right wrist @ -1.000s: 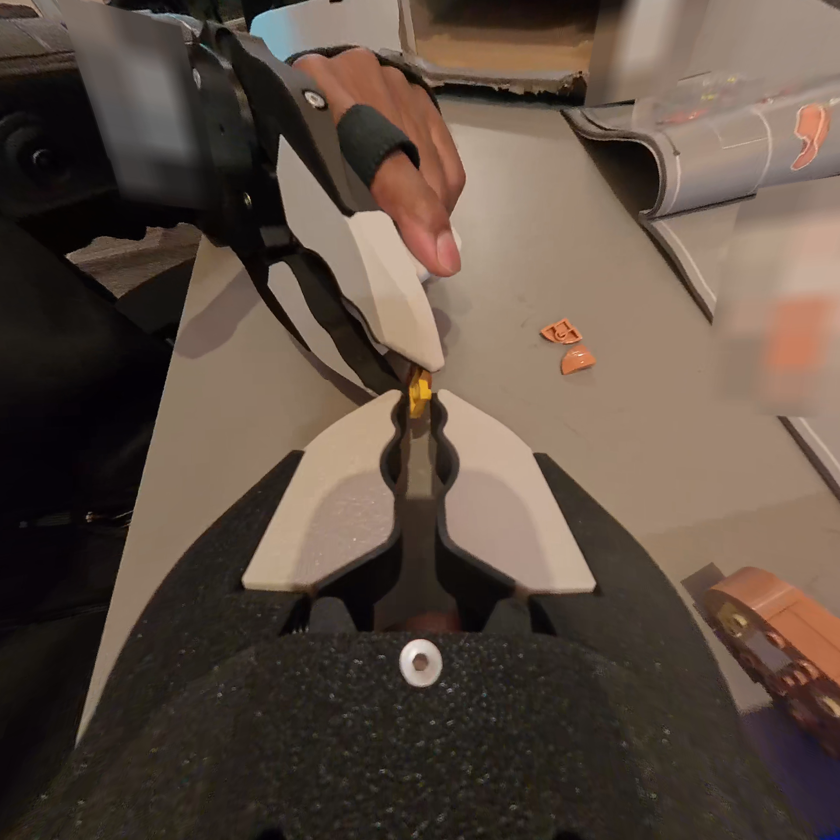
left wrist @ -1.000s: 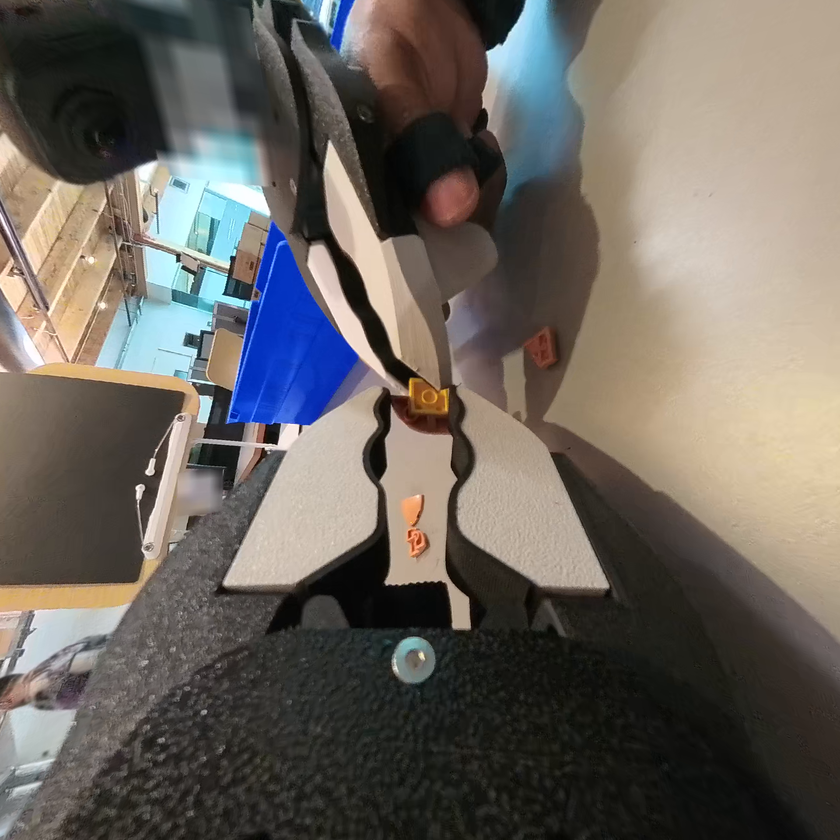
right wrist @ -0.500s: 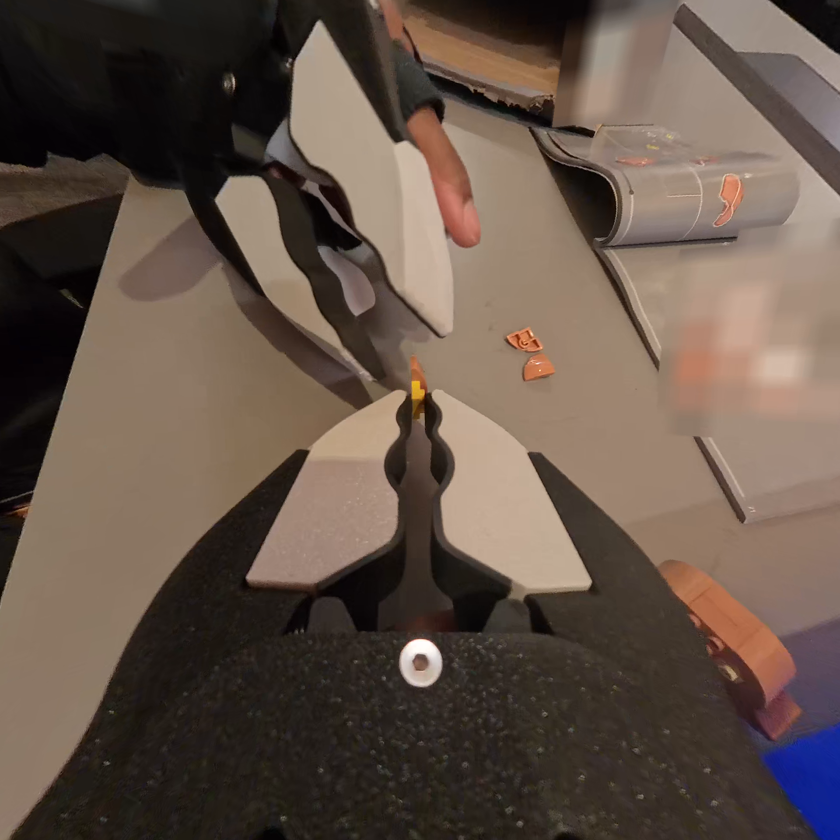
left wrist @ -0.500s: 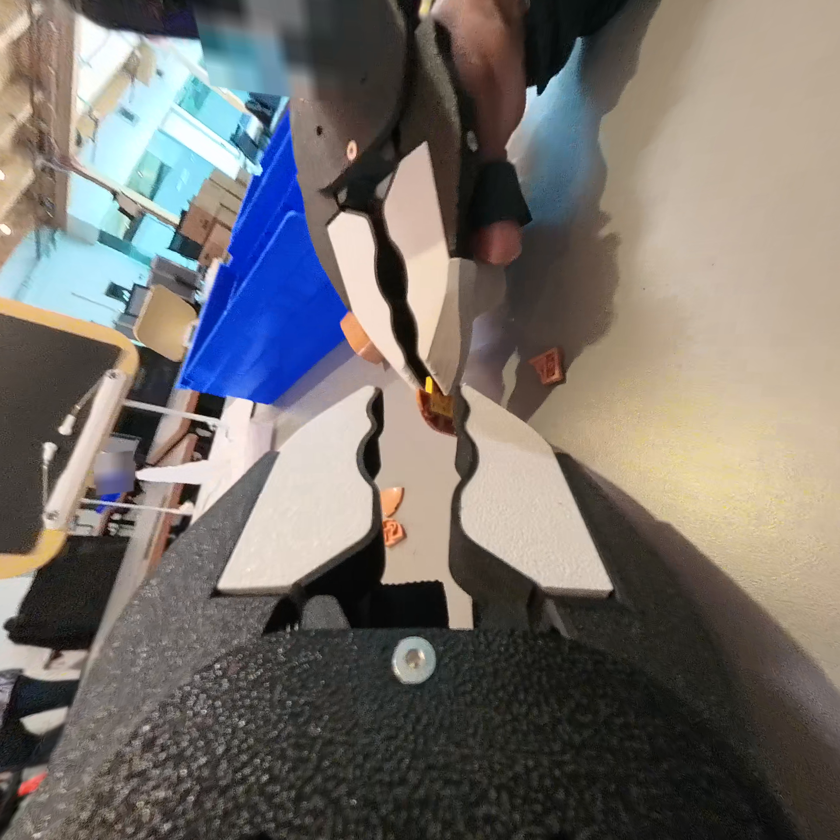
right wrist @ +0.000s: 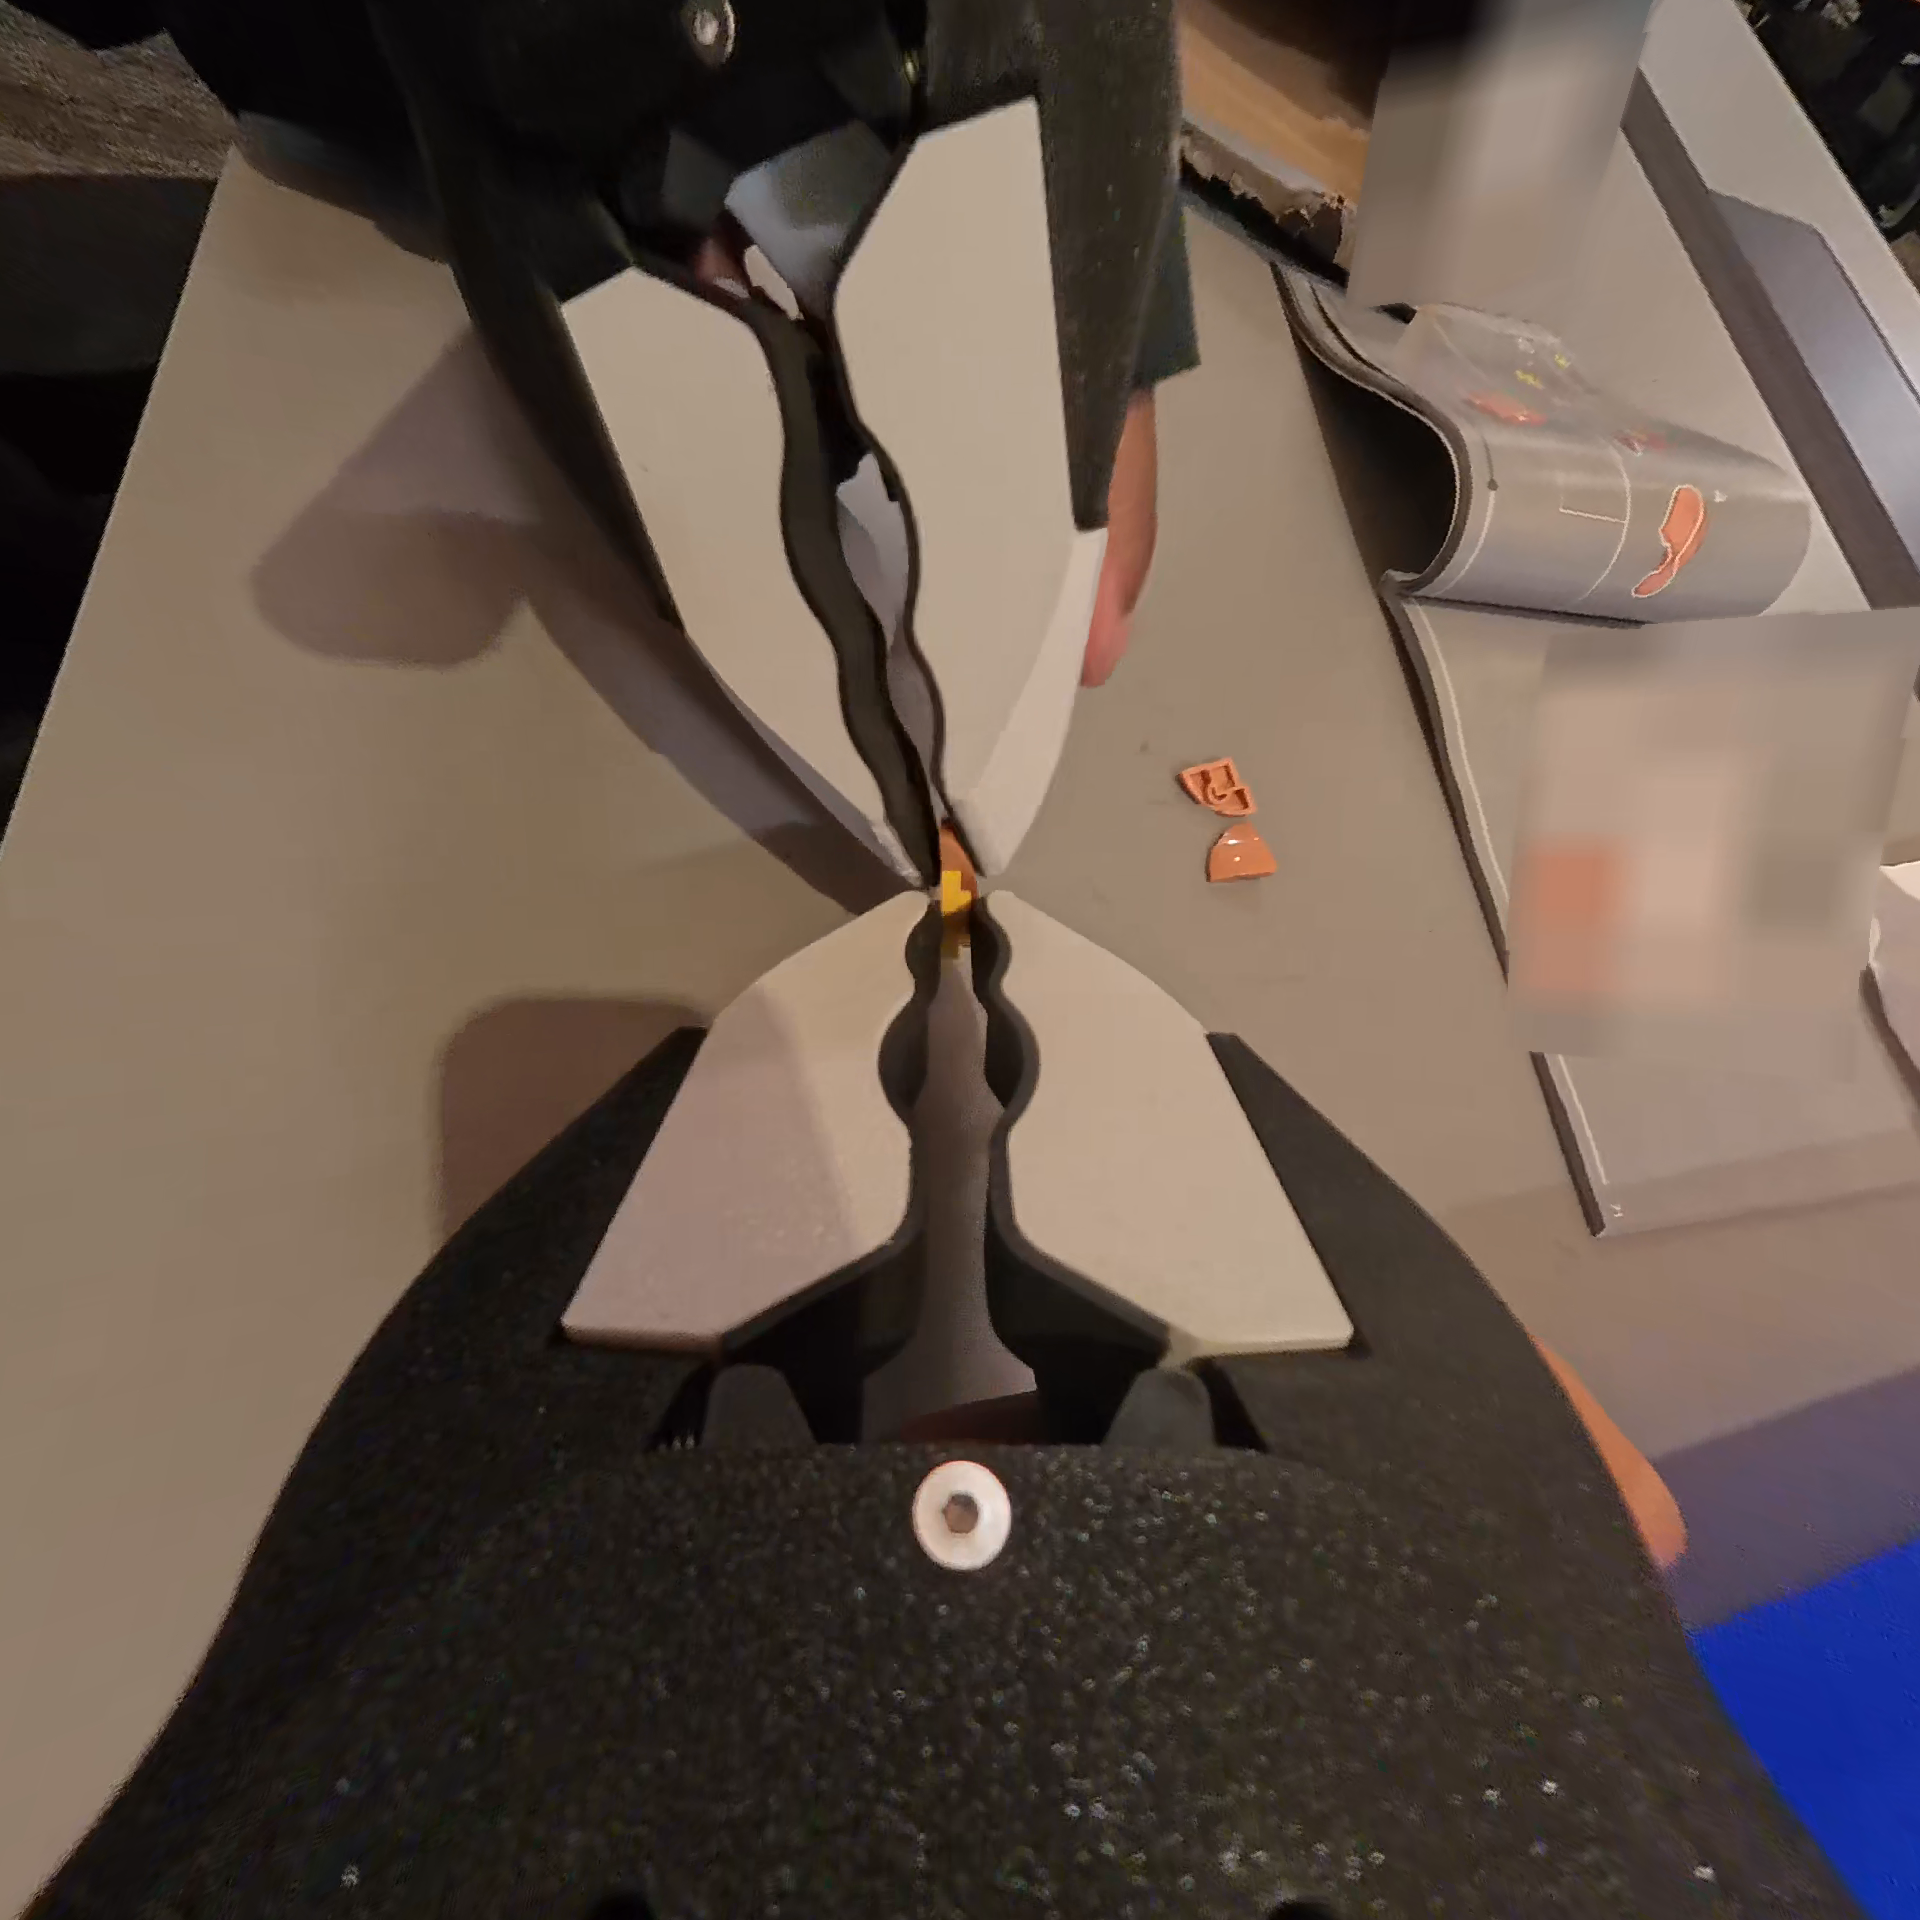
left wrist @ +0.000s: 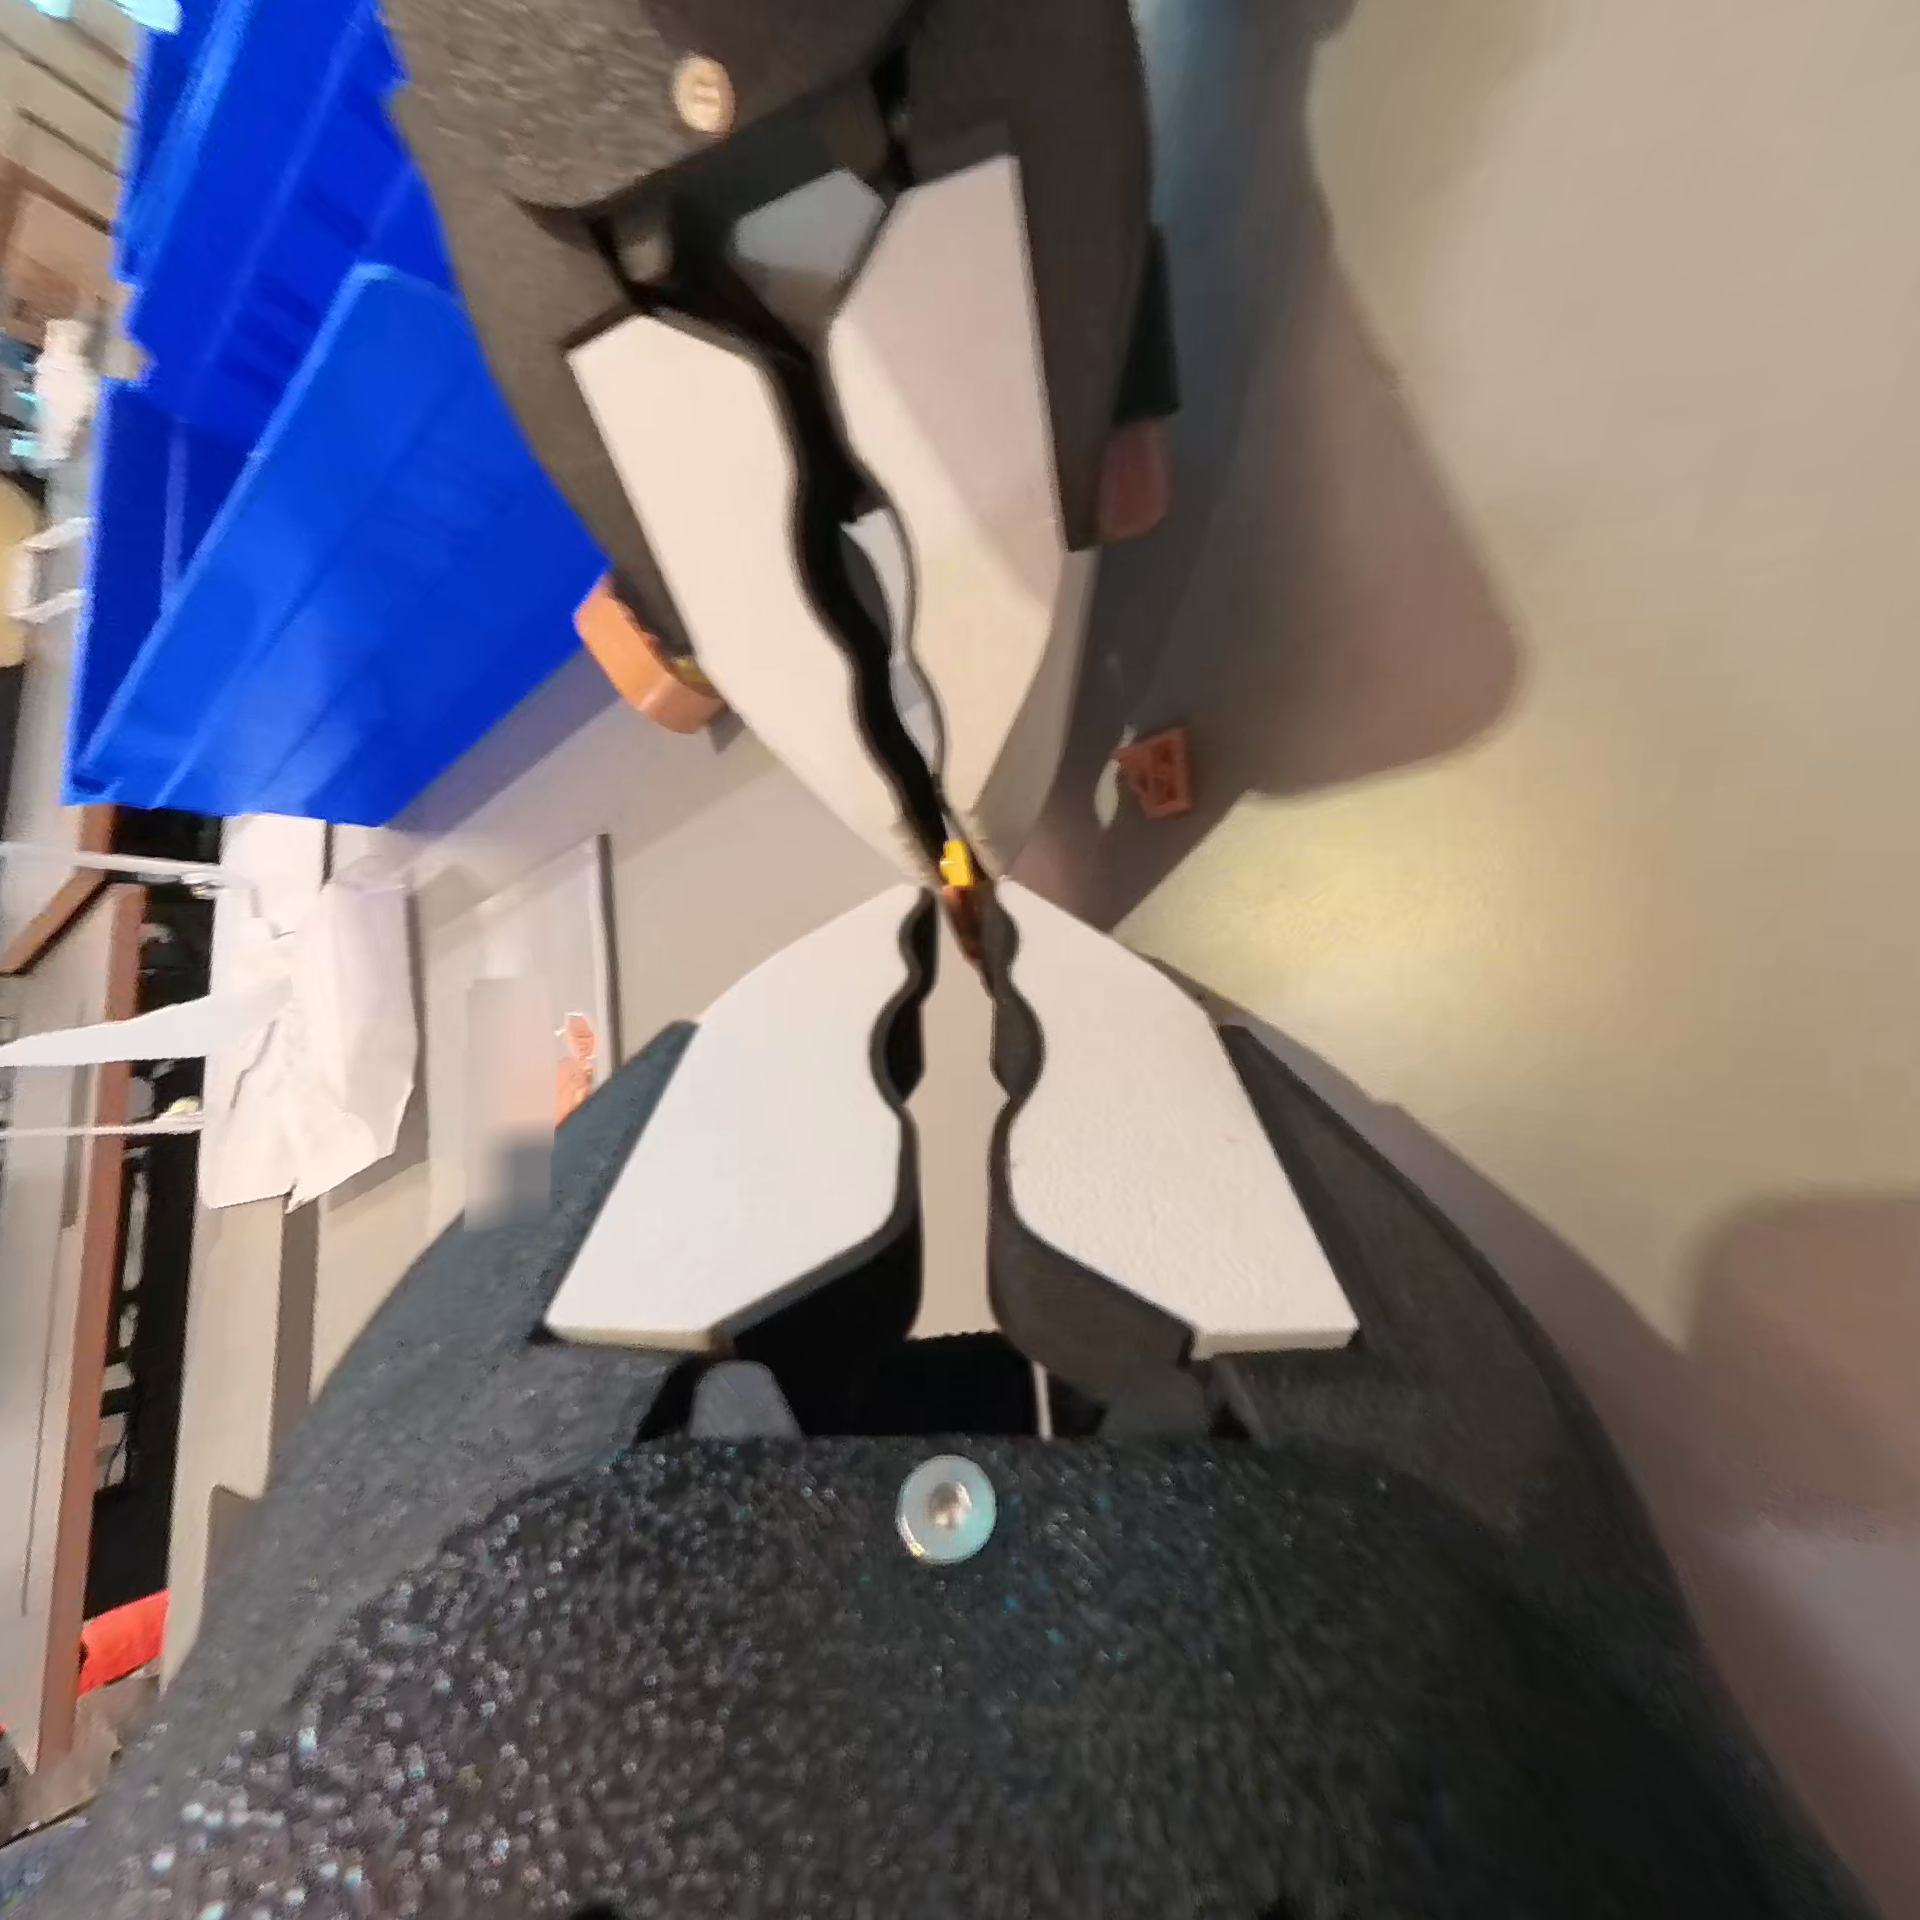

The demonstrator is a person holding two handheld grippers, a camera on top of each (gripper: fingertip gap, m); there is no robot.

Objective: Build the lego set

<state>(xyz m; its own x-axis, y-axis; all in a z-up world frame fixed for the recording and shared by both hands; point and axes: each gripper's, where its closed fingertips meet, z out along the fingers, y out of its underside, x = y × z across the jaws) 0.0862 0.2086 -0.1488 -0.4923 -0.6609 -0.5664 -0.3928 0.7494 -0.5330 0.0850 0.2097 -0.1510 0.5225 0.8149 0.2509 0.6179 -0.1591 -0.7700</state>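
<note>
We have both claws meeting tip to tip above the grey surface [right wrist: 312, 831]. The right claw [right wrist: 954, 914] is nearly pressed together, pinching a small yellow piece [right wrist: 952, 896]. The left claw [left wrist: 961, 920] is likewise closed down, on a small orange-brown piece [left wrist: 966, 928] that sits right against the yellow one. In the right wrist view the orange-brown piece [right wrist: 951, 844] shows between the far claw's tips, touching the yellow.

Two loose orange pieces [right wrist: 1226, 821] lie on the surface to the right, well apart from the claws. Blue bins [left wrist: 312, 468] stand at the far left; a curled grey mat [right wrist: 1621, 520] lies far right.

Risks, as we judge them: both grips are at the very fingertips on tiny parts, so a slight twist or uneven push could pop either piece out. Misaligned faces could jam rather than seat. A dropped piece could land among the loose ones.
</note>
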